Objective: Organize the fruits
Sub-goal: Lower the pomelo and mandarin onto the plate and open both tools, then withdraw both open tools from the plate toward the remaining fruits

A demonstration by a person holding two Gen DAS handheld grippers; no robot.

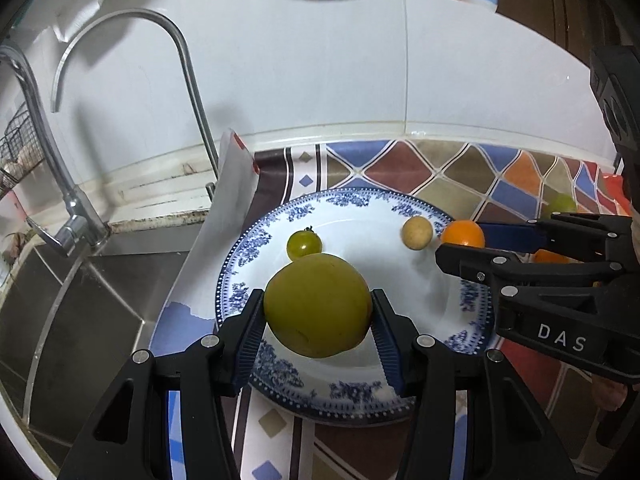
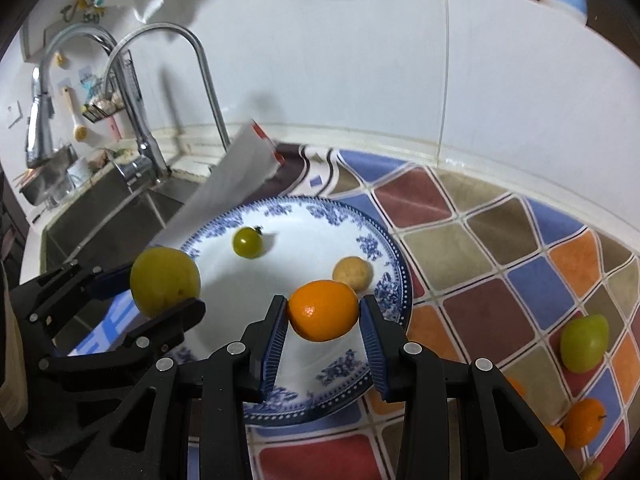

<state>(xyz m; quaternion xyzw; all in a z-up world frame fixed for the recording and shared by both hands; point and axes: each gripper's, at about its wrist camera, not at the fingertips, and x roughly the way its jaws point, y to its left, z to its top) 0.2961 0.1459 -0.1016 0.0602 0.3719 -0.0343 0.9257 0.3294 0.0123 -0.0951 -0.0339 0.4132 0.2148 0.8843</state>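
Over the blue-and-white plate (image 1: 256,240), the left gripper (image 1: 318,312) holds a large yellow-green round fruit (image 1: 318,306) pinched between its ribbed pads, and the right gripper (image 2: 323,312) clamps a small orange (image 2: 323,310) just above the plate's near rim. Already resting on the plate are a green cherry tomato (image 2: 248,242) and a small tan fruit (image 2: 352,274); it sits just behind the orange. Out on the patterned desk (image 2: 500,240) wait a pale green fruit (image 2: 584,342) and another small orange (image 2: 584,422).

The main risk, as I judge it, is rolling. Every piece is round and the plate is shallow, so a release from any height could send the orange off the rim or knock the tan fruit loose. The big fruit could likewise bump the tomato towards the sink (image 1: 100,300) that lies beside the plate. Both grippers crowd the same plate, so their fingers may collide if they lower together.
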